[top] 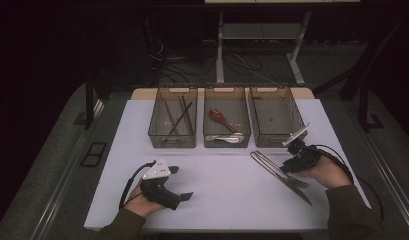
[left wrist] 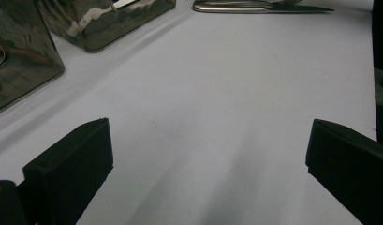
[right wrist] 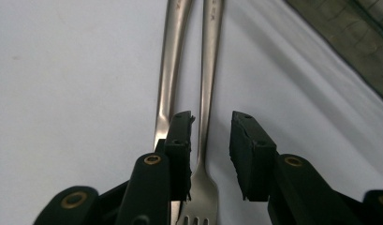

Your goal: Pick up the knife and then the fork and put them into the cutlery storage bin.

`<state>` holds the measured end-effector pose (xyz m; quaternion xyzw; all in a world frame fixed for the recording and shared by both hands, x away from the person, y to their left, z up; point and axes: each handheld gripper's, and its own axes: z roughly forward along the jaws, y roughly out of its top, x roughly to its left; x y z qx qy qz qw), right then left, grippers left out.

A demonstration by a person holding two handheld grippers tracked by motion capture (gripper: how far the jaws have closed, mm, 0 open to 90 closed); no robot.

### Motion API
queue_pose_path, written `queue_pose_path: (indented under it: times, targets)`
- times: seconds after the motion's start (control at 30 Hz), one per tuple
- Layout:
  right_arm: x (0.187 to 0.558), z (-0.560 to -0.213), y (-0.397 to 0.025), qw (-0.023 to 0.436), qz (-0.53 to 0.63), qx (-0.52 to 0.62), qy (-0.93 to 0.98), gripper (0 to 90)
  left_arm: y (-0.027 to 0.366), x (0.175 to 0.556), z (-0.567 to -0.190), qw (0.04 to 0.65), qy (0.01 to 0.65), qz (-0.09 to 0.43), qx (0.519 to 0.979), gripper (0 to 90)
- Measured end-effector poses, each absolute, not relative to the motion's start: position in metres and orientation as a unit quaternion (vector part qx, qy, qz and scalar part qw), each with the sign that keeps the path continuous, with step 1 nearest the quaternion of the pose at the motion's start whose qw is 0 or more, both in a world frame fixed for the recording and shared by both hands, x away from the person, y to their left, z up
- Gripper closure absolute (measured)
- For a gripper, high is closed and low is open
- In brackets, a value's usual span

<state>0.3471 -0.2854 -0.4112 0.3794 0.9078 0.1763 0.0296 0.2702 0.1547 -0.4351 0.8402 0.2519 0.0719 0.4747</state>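
Here, right gripper (right wrist: 210, 154) straddling the fork (right wrist: 205, 136) handle at frame centre, jaws narrowly parted, not yet clamped; knife (right wrist: 168, 84) lying alongside. Left gripper (left wrist: 208, 173) idling wide at lower left. Next, probably: closing, lifting toward the cutlery bins (top: 276, 141).

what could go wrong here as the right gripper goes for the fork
The right gripper straddles the fork, but its left jaw sits right over the knife lying alongside, so closing may pinch or drag both pieces. The jaws stand near the fork's neck, by the tines, so the long handle could droop or swing when lifted. The rightmost bin is close ahead; a tilted fork might catch its rim.
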Motion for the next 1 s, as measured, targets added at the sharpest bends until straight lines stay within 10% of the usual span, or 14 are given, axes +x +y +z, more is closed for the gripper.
queue_pose_path:
  times: [1.0]
  targets:
    - [0.350,-0.421,-0.261,0.047,0.107,0.356,0.927,83.7,0.154,0.270,-0.435,0.473,0.251,0.073,0.842,0.2]
